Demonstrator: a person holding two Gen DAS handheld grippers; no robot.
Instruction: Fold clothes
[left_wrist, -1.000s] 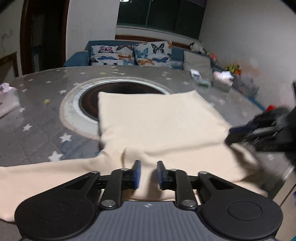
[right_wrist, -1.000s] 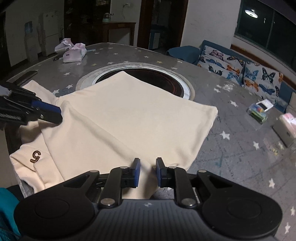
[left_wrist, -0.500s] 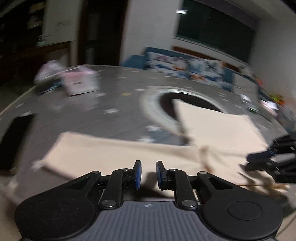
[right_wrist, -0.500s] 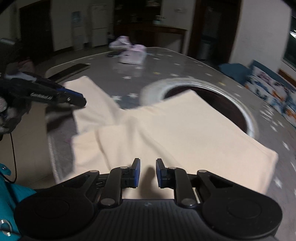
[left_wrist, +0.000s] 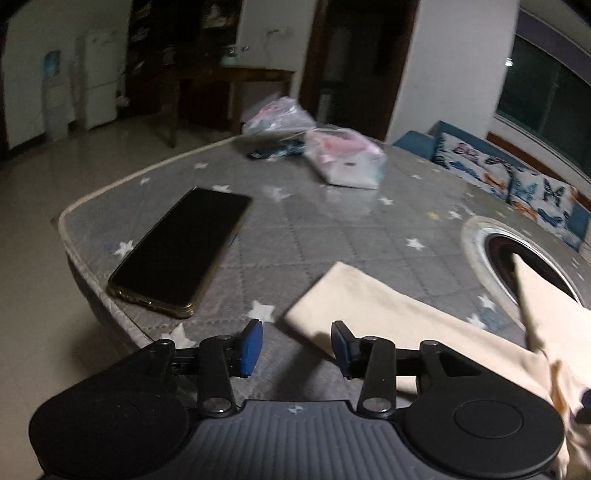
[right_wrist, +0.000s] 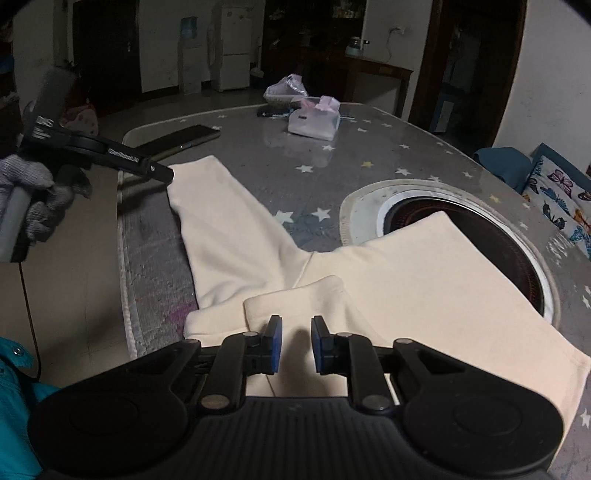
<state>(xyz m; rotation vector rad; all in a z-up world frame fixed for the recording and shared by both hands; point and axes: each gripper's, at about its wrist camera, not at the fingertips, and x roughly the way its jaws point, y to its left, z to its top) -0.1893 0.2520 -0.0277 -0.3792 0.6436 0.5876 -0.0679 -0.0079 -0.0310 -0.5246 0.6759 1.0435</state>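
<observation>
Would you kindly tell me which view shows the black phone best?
The left wrist view: the phone lies large and whole near the table's edge. The right wrist view shows only a thin, distant sliver behind the left gripper.

A black smartphone (left_wrist: 181, 254) lies face up near the edge of a grey, star-patterned table cover (left_wrist: 332, 236). Farther back sit a tissue pack (left_wrist: 347, 162) and a clear plastic bag (left_wrist: 277, 116). Butterfly-print cushions (left_wrist: 517, 188) line a blue sofa (left_wrist: 413, 142); a white refrigerator (right_wrist: 234, 44) stands beyond.
</observation>
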